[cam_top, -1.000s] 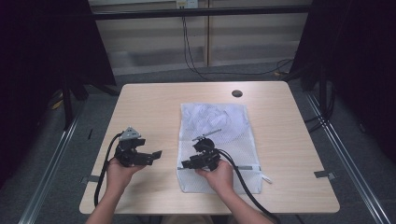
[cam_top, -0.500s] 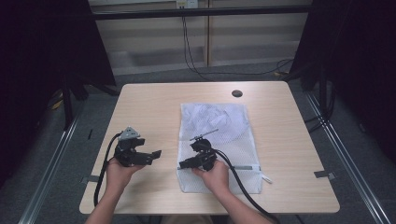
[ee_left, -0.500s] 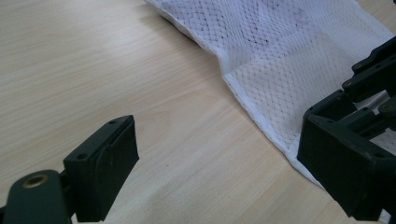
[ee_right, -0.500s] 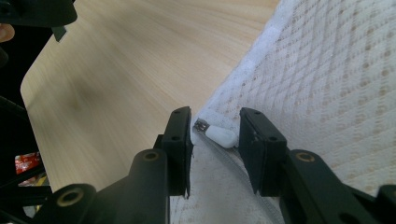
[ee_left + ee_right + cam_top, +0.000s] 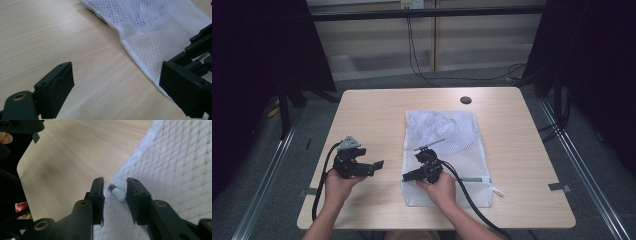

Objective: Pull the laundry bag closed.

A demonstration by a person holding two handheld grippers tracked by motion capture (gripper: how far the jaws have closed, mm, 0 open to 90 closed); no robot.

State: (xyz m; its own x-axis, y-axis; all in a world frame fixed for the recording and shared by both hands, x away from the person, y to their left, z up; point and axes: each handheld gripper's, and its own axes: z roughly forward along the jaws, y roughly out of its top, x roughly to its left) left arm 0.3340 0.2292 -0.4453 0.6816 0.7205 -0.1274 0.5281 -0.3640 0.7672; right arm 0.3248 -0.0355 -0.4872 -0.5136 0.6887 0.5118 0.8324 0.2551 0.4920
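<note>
My light wooden table, rounded corners, dark round grommet at far edge, white mesh bag lying flat right of centre

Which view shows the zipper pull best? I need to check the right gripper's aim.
The right gripper view: the zipper pull sits close up between the jaws at the mesh bag's edge. In the high view the right gripper covers that corner; the left gripper view gives only mesh.

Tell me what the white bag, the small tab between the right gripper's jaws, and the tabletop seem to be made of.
White bag: soft synthetic mesh, judging by its open diamond weave and stitched hem. Tab: probably smooth white plastic with a small metal link at its end, likely a zipper pull. Tabletop: light wood-grain surface, matte; laminate or veneer, can't tell which.
</note>
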